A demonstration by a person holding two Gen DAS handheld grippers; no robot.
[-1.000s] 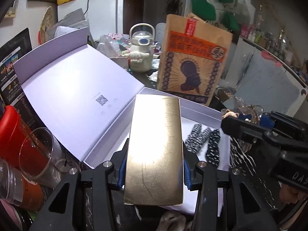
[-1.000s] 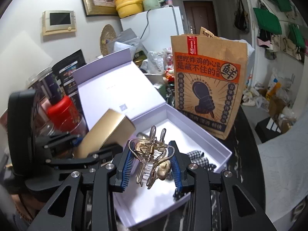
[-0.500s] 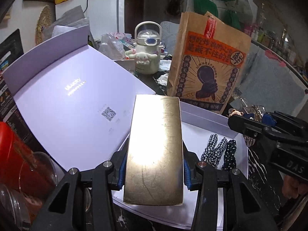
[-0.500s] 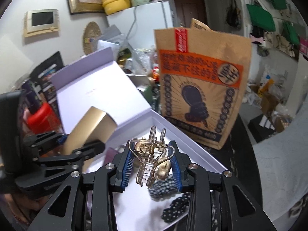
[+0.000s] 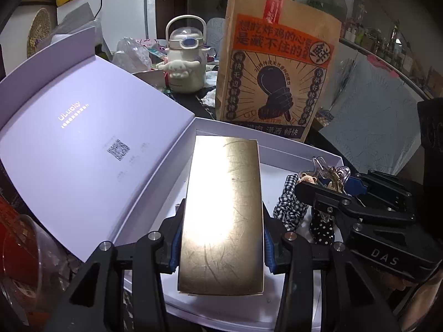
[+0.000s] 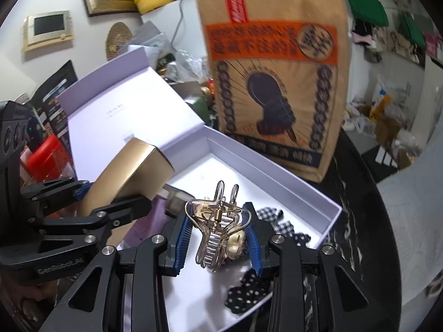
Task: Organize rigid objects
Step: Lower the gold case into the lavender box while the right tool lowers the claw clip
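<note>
My left gripper (image 5: 221, 238) is shut on a flat gold box (image 5: 223, 213), held tilted over the near left part of an open white gift box (image 5: 277, 141). In the right wrist view that gold box (image 6: 130, 174) and the left gripper (image 6: 110, 207) hover at the left of the white gift box (image 6: 277, 171). My right gripper (image 6: 218, 240) is shut on a clear hair claw clip (image 6: 218, 221) with a gold spring, just above the box floor. Checked and dotted fabric scrunchies (image 6: 288, 228) lie in the box under it. The right gripper (image 5: 332, 191) shows at the right of the left wrist view.
A tall brown paper bag (image 5: 277, 74) stands right behind the gift box. The box's lid (image 5: 83, 138) leans open to the left. A white kettle-shaped bottle (image 5: 185, 58) sits behind. A clear cup (image 5: 25, 262) and a red container (image 6: 47, 152) crowd the left edge.
Both grippers have sunk and moved forward over the gift box, each keeping its load. The paper bag and box now look closer; the claw clip hangs lower above the scrunchies.
</note>
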